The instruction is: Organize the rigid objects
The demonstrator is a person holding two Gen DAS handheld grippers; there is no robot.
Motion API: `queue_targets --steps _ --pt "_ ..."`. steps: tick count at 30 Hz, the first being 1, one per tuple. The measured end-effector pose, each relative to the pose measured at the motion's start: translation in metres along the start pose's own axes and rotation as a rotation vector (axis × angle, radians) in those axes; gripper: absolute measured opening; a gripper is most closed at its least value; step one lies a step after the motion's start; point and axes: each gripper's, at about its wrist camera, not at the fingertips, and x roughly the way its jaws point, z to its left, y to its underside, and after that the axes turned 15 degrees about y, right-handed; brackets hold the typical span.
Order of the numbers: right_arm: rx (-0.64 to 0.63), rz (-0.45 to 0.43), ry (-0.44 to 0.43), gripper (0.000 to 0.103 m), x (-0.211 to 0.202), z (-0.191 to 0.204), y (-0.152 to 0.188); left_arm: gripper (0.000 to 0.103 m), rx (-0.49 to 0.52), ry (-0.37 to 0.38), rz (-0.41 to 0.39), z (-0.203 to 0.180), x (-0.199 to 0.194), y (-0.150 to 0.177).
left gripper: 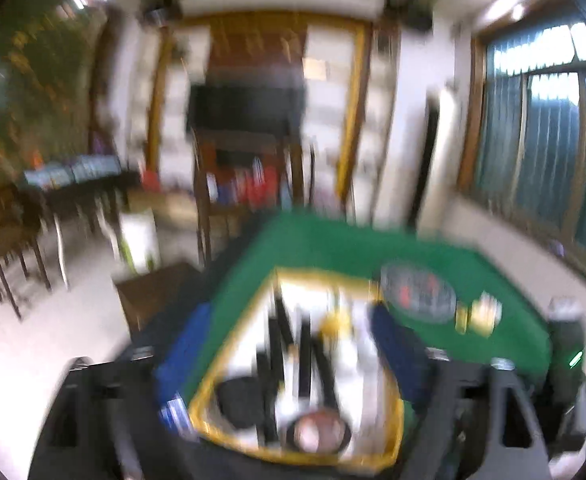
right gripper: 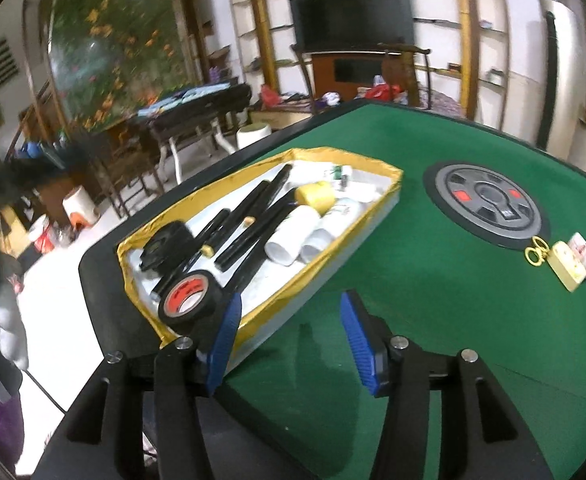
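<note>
A white tray with a yellow rim (right gripper: pixel 389 176) lies on the green table (right gripper: pixel 413 312). It holds a black tape roll with a red core (right gripper: pixel 189 300), several black tubes (right gripper: pixel 261 208), white pipe pieces (right gripper: pixel 293 236) and a yellow roll (right gripper: pixel 317 196). My right gripper (right gripper: pixel 291 340) hangs open just before the tray's near corner, nothing between its blue pads (right gripper: pixel 225 340). The left wrist view is heavily blurred. There my left gripper (left gripper: pixel 293 360) stands wide open above the tray (left gripper: pixel 229 344), with the tape roll (left gripper: pixel 317 432) below it and nothing gripped.
A round grey hub (right gripper: pixel 487 210) is set in the table's middle. Yellow scissors (right gripper: pixel 537 254), a cream box (right gripper: pixel 569 268) and a small white pack (right gripper: pixel 583 254) lie right of it. A person's grey glove (right gripper: pixel 9 320) shows at the left edge. Chairs and shelves stand beyond the table.
</note>
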Motion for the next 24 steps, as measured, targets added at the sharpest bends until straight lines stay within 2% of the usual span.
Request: queue_targets --steps 2,3,4,5,7,10,15,24 --pt "0.007 -0.019 0.015 0.052 -0.005 -0.002 0.001 0.103 0.010 -0.016 -0.134 -0.009 -0.018 -0.004" --pt "0.004 -0.032 0.027 0.053 -0.008 -0.001 0.001 0.103 0.006 -0.043 -0.172 -0.013 -0.025 -0.003" --pt "0.000 -0.047 0.041 0.055 -0.010 -0.001 0.002 0.103 0.000 -0.078 -0.171 -0.016 -0.026 -0.003" --pt "-0.002 -0.058 0.053 0.057 -0.012 0.000 0.002 0.103 0.002 -0.102 -0.151 -0.018 -0.023 -0.003" --pt "-0.010 -0.096 0.087 0.064 -0.018 0.002 0.003 0.103 0.040 -0.142 -0.055 -0.025 -0.007 -0.002" --pt "-0.037 -0.148 0.152 0.071 -0.027 0.006 0.005 0.102 0.071 -0.129 0.050 -0.029 0.013 0.006" --pt "-0.085 -0.211 0.287 0.076 -0.031 0.012 0.010 0.103 0.005 -0.141 0.137 -0.020 0.031 0.018" --pt "-0.095 -0.174 0.331 0.076 -0.017 0.012 0.011 0.102 -0.075 -0.189 0.286 -0.010 0.056 0.050"
